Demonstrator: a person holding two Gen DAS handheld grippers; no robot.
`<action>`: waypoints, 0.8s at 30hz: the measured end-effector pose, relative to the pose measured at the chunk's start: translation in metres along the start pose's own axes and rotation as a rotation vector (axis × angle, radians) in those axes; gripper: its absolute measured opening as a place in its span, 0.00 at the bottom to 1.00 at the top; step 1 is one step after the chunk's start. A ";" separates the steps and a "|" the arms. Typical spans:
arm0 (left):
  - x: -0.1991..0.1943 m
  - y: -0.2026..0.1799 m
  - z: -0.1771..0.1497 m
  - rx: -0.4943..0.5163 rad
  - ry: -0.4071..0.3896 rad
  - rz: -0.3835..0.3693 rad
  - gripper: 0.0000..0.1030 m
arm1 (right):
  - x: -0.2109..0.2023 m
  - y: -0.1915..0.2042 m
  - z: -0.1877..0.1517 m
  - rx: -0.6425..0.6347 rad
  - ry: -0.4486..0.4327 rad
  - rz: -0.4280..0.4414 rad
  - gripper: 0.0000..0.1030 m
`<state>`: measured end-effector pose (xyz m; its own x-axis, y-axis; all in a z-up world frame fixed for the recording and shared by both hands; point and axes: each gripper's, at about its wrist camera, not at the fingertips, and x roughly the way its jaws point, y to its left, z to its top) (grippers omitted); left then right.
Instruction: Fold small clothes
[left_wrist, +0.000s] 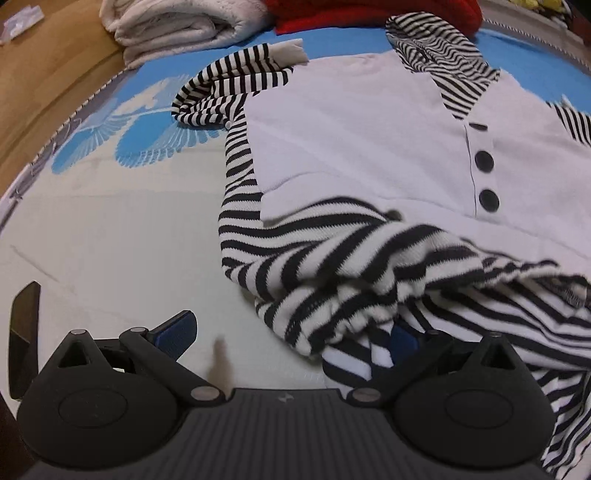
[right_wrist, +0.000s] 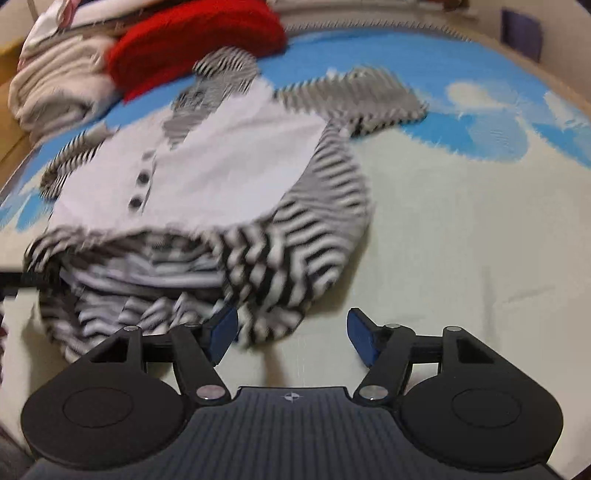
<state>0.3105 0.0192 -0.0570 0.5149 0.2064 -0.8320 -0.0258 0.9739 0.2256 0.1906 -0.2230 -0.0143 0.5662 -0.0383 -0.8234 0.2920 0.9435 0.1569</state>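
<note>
Striped top (left_wrist: 362, 147) lies face up on the bed (left_wrist: 110, 240), collar toward the red garment (right_wrist: 195, 40), hem bunched at the near edge.

Right gripper (right_wrist: 291, 334): jaws well apart, nothing held; hem just beyond its left pad. Left gripper (left_wrist: 291, 332): wide open, its right pad under loose hem cloth, not clamped.

Judgement: bottom fold in hand. Take both hem corners cleanly, single layer each, lift level, carry toward the buttons (left_wrist: 485, 181), lay flat without dragging the sleeves.

I can read no words, labels or numbers anywhere; only a small round cross emblem (right_wrist: 291, 397) marks the tongs' ribbed body.
</note>
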 end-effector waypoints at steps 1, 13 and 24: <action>0.001 0.001 0.000 -0.001 0.003 -0.002 1.00 | 0.003 0.003 -0.002 -0.002 0.028 0.021 0.65; 0.006 0.002 0.004 0.035 0.005 -0.037 1.00 | 0.050 0.025 0.007 0.072 0.011 0.001 0.63; 0.009 -0.037 -0.010 0.186 0.051 -0.162 1.00 | 0.009 0.023 0.010 0.106 -0.084 -0.011 0.15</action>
<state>0.3072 -0.0139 -0.0780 0.4555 0.0577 -0.8884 0.2142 0.9615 0.1723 0.2105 -0.2055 -0.0128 0.6238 -0.0800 -0.7775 0.3761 0.9027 0.2089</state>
